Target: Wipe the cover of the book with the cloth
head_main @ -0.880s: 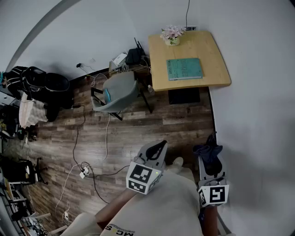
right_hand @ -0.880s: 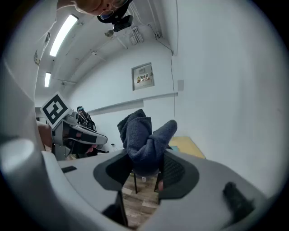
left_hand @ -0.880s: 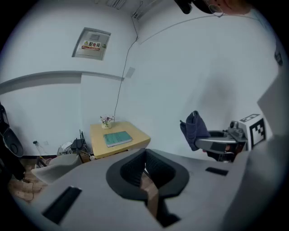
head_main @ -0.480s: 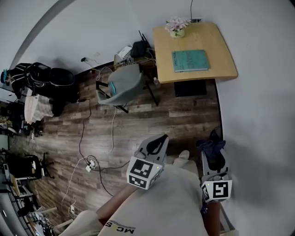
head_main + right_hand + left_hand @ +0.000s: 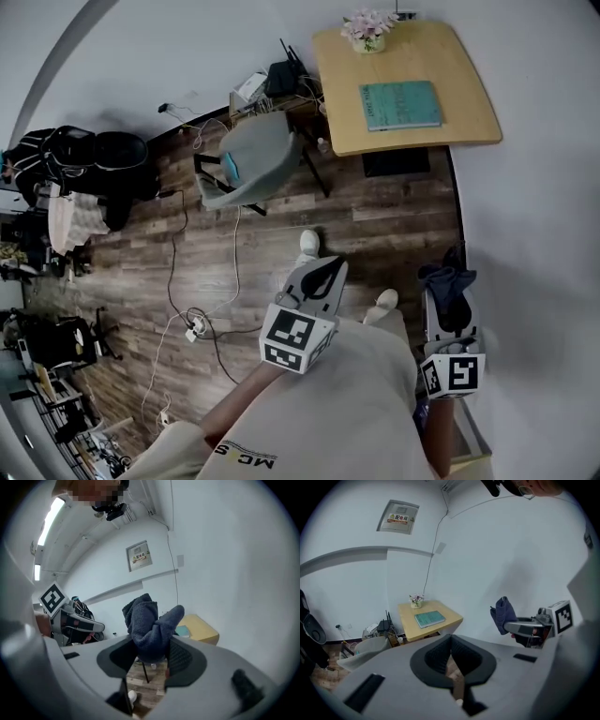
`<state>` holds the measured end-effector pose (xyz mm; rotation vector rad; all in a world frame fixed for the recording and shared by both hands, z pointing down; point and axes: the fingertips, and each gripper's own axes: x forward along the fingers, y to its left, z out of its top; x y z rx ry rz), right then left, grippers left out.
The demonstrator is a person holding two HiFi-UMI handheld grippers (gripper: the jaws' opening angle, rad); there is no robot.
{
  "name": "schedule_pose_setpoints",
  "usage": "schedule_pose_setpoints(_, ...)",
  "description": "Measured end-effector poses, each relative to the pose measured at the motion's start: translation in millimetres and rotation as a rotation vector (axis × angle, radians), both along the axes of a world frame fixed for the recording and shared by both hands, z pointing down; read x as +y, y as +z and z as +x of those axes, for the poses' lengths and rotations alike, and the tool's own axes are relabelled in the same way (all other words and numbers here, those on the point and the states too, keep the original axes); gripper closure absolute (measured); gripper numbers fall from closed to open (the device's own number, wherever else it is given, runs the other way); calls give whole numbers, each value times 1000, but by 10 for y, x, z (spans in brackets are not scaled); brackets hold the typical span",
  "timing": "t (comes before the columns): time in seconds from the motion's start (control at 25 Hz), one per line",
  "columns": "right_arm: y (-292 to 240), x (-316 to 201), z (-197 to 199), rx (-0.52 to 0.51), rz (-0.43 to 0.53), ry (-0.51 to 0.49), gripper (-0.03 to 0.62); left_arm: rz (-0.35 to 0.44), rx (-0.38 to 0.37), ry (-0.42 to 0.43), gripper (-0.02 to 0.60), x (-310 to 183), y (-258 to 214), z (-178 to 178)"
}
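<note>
Clamping the cloth (image 5: 149, 620), right tongs (image 5: 152, 649) point toward book (image 5: 400, 104)

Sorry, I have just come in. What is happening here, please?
A person stands on the wooden floor with a gripper in each hand. The right gripper is shut on a dark blue cloth. The left gripper is shut and empty. The teal book lies on the table across the room, beside some flowers. Wiping has not yet begun.

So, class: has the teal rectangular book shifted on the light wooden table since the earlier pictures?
No. The teal rectangular book keeps its place on the light wooden table, the same gap from the pot of pink flowers.
</note>
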<state>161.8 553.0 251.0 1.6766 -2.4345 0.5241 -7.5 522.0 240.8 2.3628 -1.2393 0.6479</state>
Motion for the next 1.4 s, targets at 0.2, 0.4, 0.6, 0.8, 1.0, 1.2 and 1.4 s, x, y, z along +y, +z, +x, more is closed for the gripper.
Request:
schedule_pose_setpoints(0.2, 58, -514, -392, 31, -45, 83, 411, -16, 26, 69, 570, -606, 77, -396)
schedule_pose_setpoints(0.4, -51, -1211, -1040, 54, -50, 153, 411, -14, 84, 113, 569, -1445, 20, -998)
schedule_pose_setpoints(0.6, -176, -1744, -1634, 90, -61, 241, 411, -25, 94, 160, 569, -2177, -40, -1735)
schedule_pose_setpoints(0.8, -206, -2029, -1960, 112, -71, 323, 411, -30, 115, 222, 571, -2672, -54, -2054)
schedule_pose_setpoints(1.0, -249, -2214, -2037, 138, -88, 377, 411, -46, 153, 330, 571, -2934, -55, -1879)
schedule_pose_setpoints(1.2, -197, -2455, -1873, 139, -76, 409, 411, -41, 166, 393, 569, -3098, -28, -1581)
schedule_pose_setpoints(1.4, -72, -2816, -1702, 113, -61, 411, 411, -36, 144, 418, 569, -3364, 46, -1392)
